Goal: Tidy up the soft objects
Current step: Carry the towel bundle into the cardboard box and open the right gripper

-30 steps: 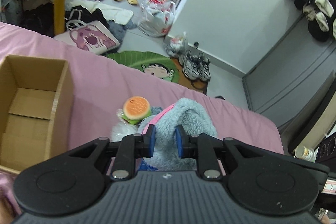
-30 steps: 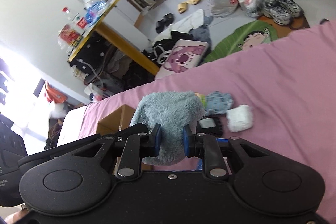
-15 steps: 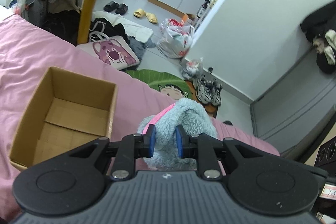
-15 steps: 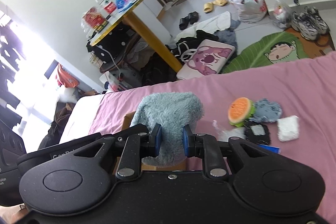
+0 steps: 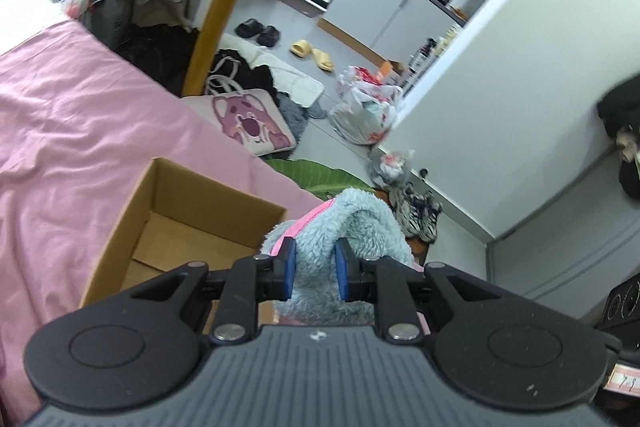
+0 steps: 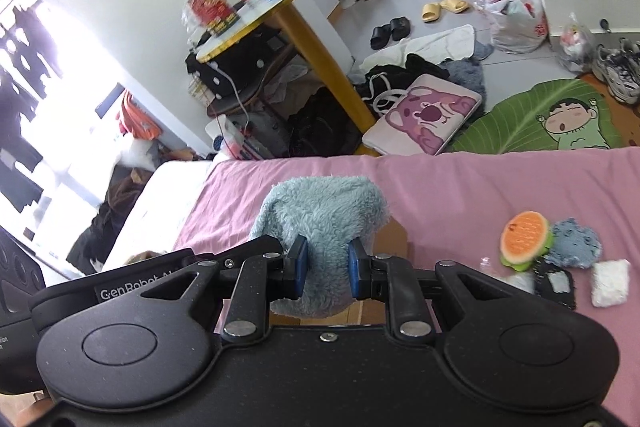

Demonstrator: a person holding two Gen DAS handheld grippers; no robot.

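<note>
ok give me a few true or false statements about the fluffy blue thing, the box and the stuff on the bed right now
1. Both grippers are clamped on the fluffy blue item. True: the left gripper and right gripper each pinch a fold of it.
2. The cardboard box already holds several soft toys. False: the part of its inside that shows is bare cardboard.
3. The orange and green plush is lying on the pink bed sheet. True.
4. The small white pad sits inside the box. False: it lies on the sheet, near the plush.
5. The box stands on the floor beside the shoes. False: it rests on the pink sheet.
</note>
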